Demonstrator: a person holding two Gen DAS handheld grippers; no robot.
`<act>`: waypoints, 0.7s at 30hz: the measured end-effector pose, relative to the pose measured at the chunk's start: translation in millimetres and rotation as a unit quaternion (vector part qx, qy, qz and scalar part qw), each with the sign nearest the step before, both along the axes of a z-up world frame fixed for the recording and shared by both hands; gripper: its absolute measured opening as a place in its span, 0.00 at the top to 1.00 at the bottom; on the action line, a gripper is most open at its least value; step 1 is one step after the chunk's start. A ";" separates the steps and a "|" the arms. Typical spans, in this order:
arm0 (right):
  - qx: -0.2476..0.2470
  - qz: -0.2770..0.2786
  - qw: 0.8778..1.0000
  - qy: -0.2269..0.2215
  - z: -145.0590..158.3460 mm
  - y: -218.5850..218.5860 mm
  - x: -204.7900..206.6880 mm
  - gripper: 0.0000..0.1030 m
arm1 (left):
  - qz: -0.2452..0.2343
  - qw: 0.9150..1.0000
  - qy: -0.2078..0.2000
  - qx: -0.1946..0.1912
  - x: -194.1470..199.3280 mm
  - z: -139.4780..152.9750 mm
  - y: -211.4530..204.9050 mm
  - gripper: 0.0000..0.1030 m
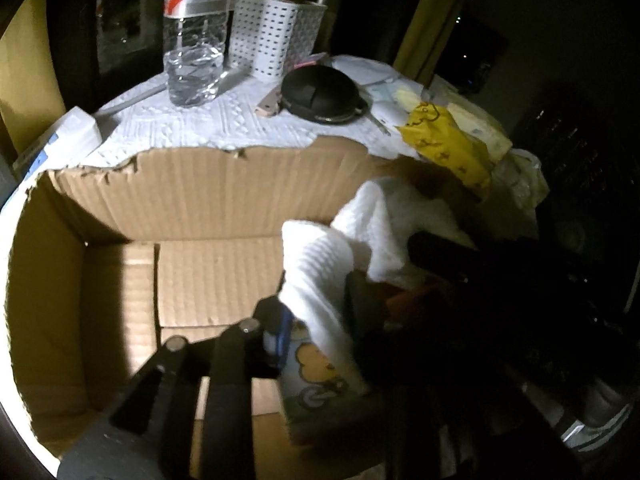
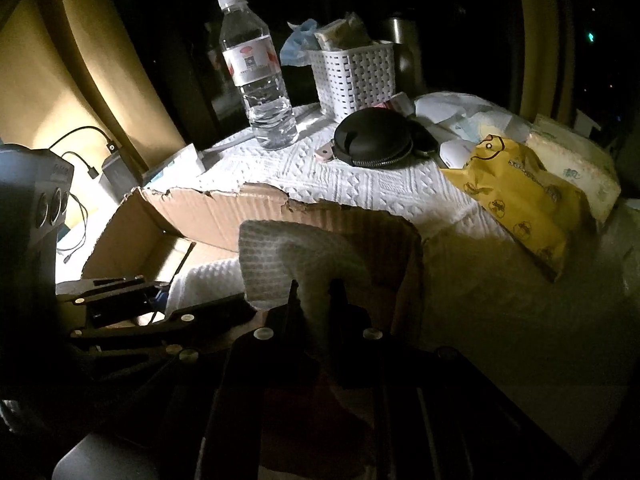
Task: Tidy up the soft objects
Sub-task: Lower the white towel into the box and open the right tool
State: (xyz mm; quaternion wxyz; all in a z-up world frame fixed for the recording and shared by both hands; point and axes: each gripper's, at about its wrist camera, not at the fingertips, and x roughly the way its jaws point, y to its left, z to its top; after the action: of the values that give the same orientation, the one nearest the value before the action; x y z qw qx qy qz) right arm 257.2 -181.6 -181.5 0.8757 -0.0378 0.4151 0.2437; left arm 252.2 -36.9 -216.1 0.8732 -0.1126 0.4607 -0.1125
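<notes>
A white waffle-weave cloth (image 1: 320, 264) hangs over the open cardboard box (image 1: 200, 200), stretched between both grippers. My left gripper (image 1: 316, 312) stands slightly open inside the box with the cloth's lower end loose between its fingers. My right gripper (image 2: 318, 292) is shut on the other end of the cloth (image 2: 280, 256), above the box's torn right wall (image 2: 208, 216). In the left wrist view it shows as a dark shape (image 1: 440, 256) at the right. The left gripper (image 2: 120, 300) appears low on the left in the right wrist view. A pack with a cartoon bear (image 1: 316, 376) lies in the box under the cloth.
Behind the box a table under a white textured cover (image 1: 180, 128) carries a water bottle (image 2: 264, 80), a white perforated basket (image 2: 352, 76), a black round zip case (image 2: 374, 140) and a yellow packet (image 2: 520, 196). A power bank with cables (image 2: 116, 172) sits at the left.
</notes>
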 end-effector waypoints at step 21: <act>-0.005 -0.025 1.000 -0.004 22.4 -15.3 -13.8 0.59 | 0.020 0.999 -0.013 0.033 -20.9 30.1 0.2 0.50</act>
State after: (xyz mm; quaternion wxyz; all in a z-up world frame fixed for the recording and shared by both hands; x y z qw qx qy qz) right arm 243.4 -196.9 -159.1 0.8831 -0.0330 0.4132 0.2197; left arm 231.4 -36.7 -186.0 0.8845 -0.0915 0.4501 -0.0810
